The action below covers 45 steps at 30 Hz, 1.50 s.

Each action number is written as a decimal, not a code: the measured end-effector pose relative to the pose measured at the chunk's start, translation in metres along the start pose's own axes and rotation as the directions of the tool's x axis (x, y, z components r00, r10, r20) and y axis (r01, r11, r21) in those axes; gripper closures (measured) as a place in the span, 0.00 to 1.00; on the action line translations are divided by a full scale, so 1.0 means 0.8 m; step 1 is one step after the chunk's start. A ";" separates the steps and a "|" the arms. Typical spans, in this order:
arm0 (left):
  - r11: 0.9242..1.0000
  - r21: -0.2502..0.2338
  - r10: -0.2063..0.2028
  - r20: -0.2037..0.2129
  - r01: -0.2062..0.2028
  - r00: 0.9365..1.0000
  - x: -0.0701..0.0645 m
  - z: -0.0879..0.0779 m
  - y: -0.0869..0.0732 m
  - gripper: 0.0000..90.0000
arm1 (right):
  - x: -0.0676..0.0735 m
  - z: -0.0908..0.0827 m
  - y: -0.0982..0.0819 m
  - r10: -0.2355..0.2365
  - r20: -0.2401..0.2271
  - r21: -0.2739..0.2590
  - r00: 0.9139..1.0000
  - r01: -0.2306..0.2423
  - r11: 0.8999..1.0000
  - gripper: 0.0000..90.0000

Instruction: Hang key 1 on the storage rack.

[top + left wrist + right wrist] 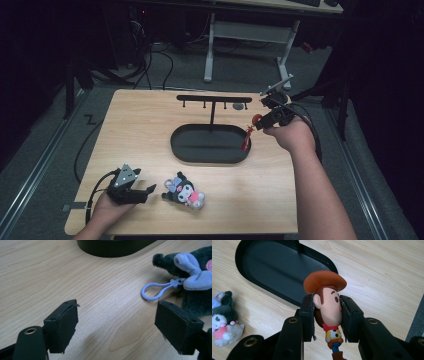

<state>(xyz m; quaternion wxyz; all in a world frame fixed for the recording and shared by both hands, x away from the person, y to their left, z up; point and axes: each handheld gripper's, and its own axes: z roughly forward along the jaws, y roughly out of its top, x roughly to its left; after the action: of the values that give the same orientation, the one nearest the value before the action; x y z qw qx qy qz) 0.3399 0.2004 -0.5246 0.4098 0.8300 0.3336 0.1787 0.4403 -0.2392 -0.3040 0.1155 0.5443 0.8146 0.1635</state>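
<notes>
Jaws of the left gripper (117, 327) stand wide apart near the table's front edge, a plush toy (183, 192) lying just to its right, clip loop (156, 290) pointing toward it. Farther off, the right gripper (327, 315) clamps a cowboy figure (329, 307) by the head, body dangling beside the black tray (210, 142), below the hook rack (214, 99).

A cowboy figure (329, 312), clamped in the right gripper (264, 120), hangs over the right end of the oval tray (190, 150); a plush toy (184, 191) lies in front of the tray, left gripper (145, 192) just to the toy's left.
</notes>
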 end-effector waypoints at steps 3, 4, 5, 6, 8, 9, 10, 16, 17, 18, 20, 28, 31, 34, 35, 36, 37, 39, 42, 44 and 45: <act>1.000 0.002 0.002 0.003 -0.002 1.000 0.000 0.000 0.000 0.21 | -0.002 0.002 0.005 0.005 0.000 0.004 1.000 -0.005 1.000 0.74; 1.000 0.001 0.003 0.003 -0.003 1.000 0.000 0.000 0.000 0.21 | -0.003 0.002 0.007 0.009 0.000 0.006 1.000 -0.009 1.000 0.74; 1.000 0.000 0.004 0.005 -0.004 1.000 0.000 0.000 0.000 0.21 | -0.003 0.003 0.009 0.010 0.000 0.007 1.000 -0.010 1.000 0.74; 1.000 0.000 0.004 0.005 -0.004 1.000 0.000 0.000 0.000 0.21 | -0.004 0.003 0.010 0.011 -0.003 0.005 1.000 -0.011 1.000 0.74; 1.000 0.001 0.006 0.005 -0.006 1.000 0.000 0.000 0.000 0.21 | -0.004 0.003 0.014 0.009 -0.003 0.008 1.000 -0.009 1.000 0.74; 1.000 0.000 0.005 0.004 -0.005 1.000 -0.001 0.000 0.000 0.21 | -0.005 0.003 0.015 0.009 -0.001 0.010 1.000 -0.009 1.000 0.74; 1.000 -0.001 0.005 0.003 -0.005 1.000 -0.001 0.001 0.000 0.21 | -0.005 0.004 0.017 0.009 -0.003 0.010 1.000 -0.009 1.000 0.74; 1.000 0.002 0.009 0.002 -0.009 1.000 -0.001 0.001 0.000 0.21 | -0.008 0.004 0.026 0.018 -0.004 0.007 1.000 -0.018 1.000 0.74; 1.000 0.002 0.009 0.002 -0.009 1.000 -0.001 0.001 0.000 0.21 | -0.008 0.004 0.028 0.023 0.001 0.012 1.000 -0.023 1.000 0.74; 1.000 0.003 0.011 0.001 -0.011 1.000 -0.001 0.001 0.000 0.21 | -0.008 0.005 0.031 0.023 0.007 0.014 1.000 -0.023 1.000 0.74; 1.000 0.004 0.012 0.001 -0.012 1.000 -0.001 0.000 0.000 0.21 | -0.010 0.004 0.035 0.026 0.005 0.004 1.000 -0.026 1.000 0.74; 1.000 0.007 0.017 -0.001 -0.017 1.000 -0.001 0.000 0.000 0.21 | -0.011 -0.003 0.056 0.032 0.015 -0.008 0.999 -0.032 0.999 0.74; 1.000 0.008 0.015 -0.001 -0.015 1.000 -0.001 0.001 -0.001 0.21 | -0.012 0.000 0.063 0.041 0.027 -0.007 0.999 -0.041 0.999 0.74; 1.000 0.008 0.015 -0.001 -0.015 1.000 -0.001 0.001 -0.001 0.21 | -0.013 0.002 0.069 0.049 0.022 -0.014 0.999 -0.049 0.999 0.74; 1.000 0.009 0.015 -0.002 -0.015 1.000 -0.001 0.001 -0.001 0.21 | -0.012 0.002 0.072 0.046 0.022 -0.018 0.999 -0.045 0.999 0.74; 1.000 0.008 0.013 -0.003 -0.013 1.000 0.000 0.001 -0.001 0.21 | -0.012 0.002 0.074 0.047 0.020 -0.022 0.999 -0.047 0.999 0.74; 1.000 0.009 0.014 -0.003 -0.014 1.000 0.000 0.001 -0.001 0.21 | -0.011 0.001 0.076 0.045 0.017 -0.025 0.999 -0.044 0.999 0.74; 1.000 0.008 0.015 -0.003 -0.015 1.000 0.000 0.001 -0.001 0.21 | -0.008 0.002 0.079 0.039 0.017 -0.033 0.999 -0.038 0.999 0.74; 1.000 0.010 0.017 -0.001 -0.017 1.000 0.000 0.000 -0.001 0.21 | -0.005 0.004 0.083 0.039 0.027 -0.033 0.999 -0.038 0.999 0.74; 1.000 0.006 0.015 0.000 -0.015 1.000 -0.001 0.000 -0.001 0.21 | -0.006 0.007 0.084 0.044 0.033 -0.037 0.998 -0.042 0.998 0.74; 1.000 0.006 0.015 -0.001 -0.015 1.000 -0.001 0.000 -0.001 0.21 | -0.008 0.008 0.083 0.048 0.035 -0.032 0.998 -0.047 0.998 0.74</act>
<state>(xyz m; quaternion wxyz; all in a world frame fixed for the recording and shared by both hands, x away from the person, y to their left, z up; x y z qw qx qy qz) 0.3391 0.2003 -0.5253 0.4057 0.8336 0.3282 0.1812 0.5015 -0.2205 -0.2839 0.1347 0.5645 0.7966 0.1693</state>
